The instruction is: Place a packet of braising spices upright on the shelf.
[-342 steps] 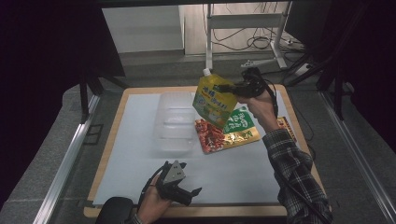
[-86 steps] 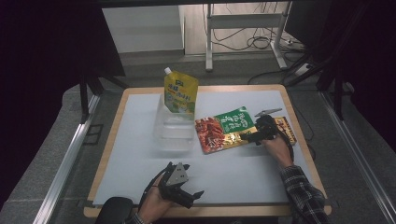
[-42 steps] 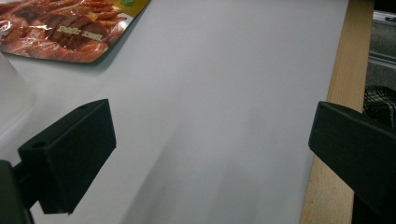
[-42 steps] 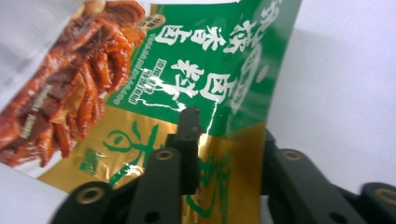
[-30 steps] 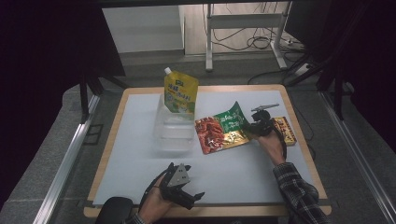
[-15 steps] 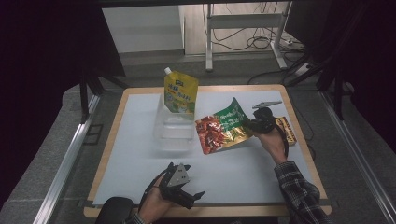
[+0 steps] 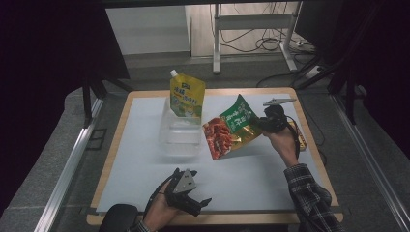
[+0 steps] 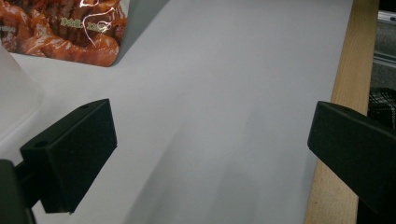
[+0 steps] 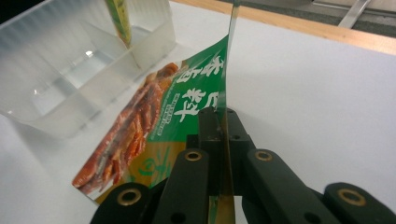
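Right now the right gripper [image 7: 268, 123] is pinching the red and green snack pouch [image 7: 231, 128] by its edge, jaws closed flat on the thin foil, as the right gripper view shows with the pouch [image 9: 177, 121] rising between the two black jaws. In the high view the pouch is hanging tilted, its green end raised toward the gripper and its red end drooping low toward the white mat [image 7: 145, 145] just beside the clear plastic bin [image 7: 180, 137]. Gripping the seam edge rather than the belly is giving a firm hold on something too flat to pick off the bench otherwise, and letting the pouch hang makes it easier, I judge, to swing over the bin's wall and drop in.

Already a yellow spouted pouch [image 7: 187, 94] is standing upright in the far compartment of the bin, leaning against its back wall; the nearer compartments are looking free, so the snack pouch is probably heading there. Another packet [image 7: 300, 140] is lying on the bench partly hidden behind the right hand.

Meanwhile the left gripper [image 7: 193, 203] is resting near the bench's front edge, well apart from the work, jaws standing wide with nothing between them, as the left gripper view shows over bare mat.
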Tool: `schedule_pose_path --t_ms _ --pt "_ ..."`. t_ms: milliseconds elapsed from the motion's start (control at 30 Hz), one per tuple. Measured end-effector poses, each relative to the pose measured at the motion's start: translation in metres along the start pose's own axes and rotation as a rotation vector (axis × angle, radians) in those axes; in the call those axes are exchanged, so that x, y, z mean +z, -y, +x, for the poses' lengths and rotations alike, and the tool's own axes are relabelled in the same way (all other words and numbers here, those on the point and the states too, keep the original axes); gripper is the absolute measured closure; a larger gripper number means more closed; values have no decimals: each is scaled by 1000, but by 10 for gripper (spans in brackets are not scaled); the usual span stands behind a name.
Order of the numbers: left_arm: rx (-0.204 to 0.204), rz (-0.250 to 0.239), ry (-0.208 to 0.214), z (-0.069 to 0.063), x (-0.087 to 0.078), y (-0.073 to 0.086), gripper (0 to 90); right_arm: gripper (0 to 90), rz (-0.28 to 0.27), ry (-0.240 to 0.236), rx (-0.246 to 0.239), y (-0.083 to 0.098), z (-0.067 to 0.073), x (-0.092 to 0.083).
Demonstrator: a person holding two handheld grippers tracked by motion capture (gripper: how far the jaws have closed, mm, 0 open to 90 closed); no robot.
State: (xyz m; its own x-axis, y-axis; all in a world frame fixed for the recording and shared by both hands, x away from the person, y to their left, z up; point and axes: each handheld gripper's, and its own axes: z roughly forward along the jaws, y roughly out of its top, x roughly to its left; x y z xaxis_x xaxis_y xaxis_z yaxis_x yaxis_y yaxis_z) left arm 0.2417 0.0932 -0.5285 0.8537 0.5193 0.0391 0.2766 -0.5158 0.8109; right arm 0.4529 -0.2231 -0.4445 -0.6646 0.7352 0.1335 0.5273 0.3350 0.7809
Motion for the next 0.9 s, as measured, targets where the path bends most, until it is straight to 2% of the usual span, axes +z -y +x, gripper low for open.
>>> schedule_pose_path --t_ms 467,900 --pt "6 -6 3 -1 -1 -1 13 892 -15 -9 -42 -29 16 -18" --pt "2 -10 1 -1 -1 -1 13 893 -16 -28 -120 -54 40 -26"
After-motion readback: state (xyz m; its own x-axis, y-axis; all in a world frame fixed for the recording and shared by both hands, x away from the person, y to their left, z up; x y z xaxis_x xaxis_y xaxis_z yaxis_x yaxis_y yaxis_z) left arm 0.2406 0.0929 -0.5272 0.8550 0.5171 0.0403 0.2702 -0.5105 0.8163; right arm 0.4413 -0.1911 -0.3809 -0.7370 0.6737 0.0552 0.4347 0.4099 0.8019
